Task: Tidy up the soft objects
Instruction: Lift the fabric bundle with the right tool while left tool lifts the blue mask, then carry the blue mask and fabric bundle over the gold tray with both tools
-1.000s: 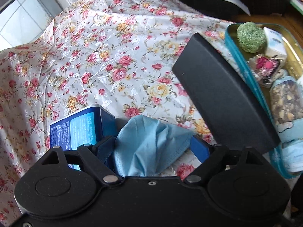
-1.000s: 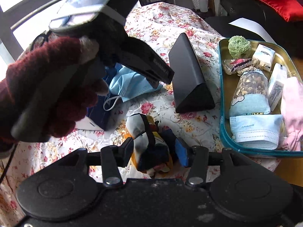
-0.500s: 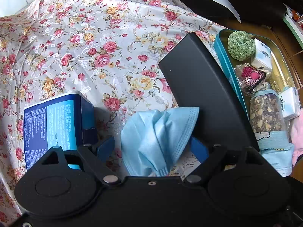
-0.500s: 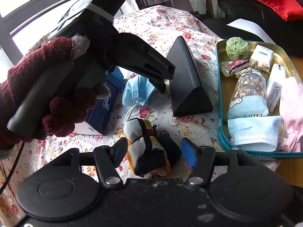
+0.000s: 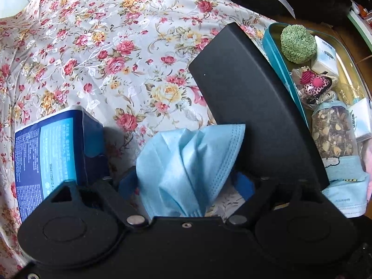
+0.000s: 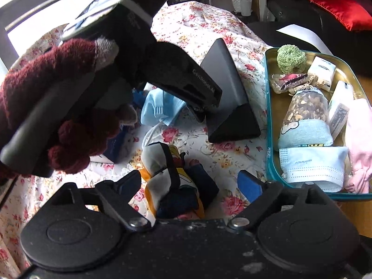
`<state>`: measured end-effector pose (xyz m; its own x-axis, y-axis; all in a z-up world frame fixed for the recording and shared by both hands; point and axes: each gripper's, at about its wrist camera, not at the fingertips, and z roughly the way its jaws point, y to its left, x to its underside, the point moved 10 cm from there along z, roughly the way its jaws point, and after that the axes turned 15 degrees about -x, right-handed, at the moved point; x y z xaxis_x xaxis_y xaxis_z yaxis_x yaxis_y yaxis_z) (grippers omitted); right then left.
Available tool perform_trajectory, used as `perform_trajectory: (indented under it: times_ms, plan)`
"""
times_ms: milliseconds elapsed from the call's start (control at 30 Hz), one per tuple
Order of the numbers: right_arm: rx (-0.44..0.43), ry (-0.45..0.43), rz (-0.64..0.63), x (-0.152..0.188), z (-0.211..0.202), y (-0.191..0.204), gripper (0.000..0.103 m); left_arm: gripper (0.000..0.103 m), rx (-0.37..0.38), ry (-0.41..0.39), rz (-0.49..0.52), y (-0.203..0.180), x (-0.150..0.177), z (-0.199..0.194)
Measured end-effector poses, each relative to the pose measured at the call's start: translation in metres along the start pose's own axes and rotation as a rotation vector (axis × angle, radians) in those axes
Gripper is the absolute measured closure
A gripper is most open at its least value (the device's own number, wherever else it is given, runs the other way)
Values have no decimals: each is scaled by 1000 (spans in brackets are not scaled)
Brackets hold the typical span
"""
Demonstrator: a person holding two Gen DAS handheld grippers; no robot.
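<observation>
Blue face mask (image 5: 186, 162) bunched in closing left tool (image 5: 186, 183) | right tool (image 6: 190, 183) opening wide around plush toy (image 6: 172, 181), pads clear

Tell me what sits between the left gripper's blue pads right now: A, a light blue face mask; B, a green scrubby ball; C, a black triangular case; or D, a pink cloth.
A: in the left wrist view the crumpled light blue face mask stands between the pads of the left gripper, while the green ball lies in the teal tray.
</observation>
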<state>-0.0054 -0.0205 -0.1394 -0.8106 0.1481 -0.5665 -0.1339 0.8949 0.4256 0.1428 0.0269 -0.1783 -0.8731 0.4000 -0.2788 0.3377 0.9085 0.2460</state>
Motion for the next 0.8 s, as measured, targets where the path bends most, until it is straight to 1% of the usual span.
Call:
perform_trajectory:
  times_ms: [33, 100, 133, 167, 333, 467, 600, 800]
  plan:
    - [6, 2, -4, 0, 2, 0, 10, 46, 1, 1, -1, 0, -1, 0]
    - [11, 7, -12, 1, 4, 2, 9, 48, 25, 2, -19, 3, -1, -3]
    - [16, 10, -14, 1, 6, 2, 6, 49, 36, 3, -27, 4, 0, -5]
    - [25, 13, -13, 2, 7, 2, 2, 49, 40, 3, -33, 6, 0, -7]
    - [47, 32, -27, 6, 14, 4, 1, 49, 60, -20, -57, 17, 6, -24]
    - [67, 51, -42, 8, 20, 4, 2, 49, 65, -47, -74, 29, 10, -43]
    - [71, 51, -45, 9, 21, 5, 2, 49, 71, -79, -90, 42, 14, -60]
    - [82, 62, -40, 11, 22, 5, 5, 49, 65, -97, -120, 68, 30, -74]
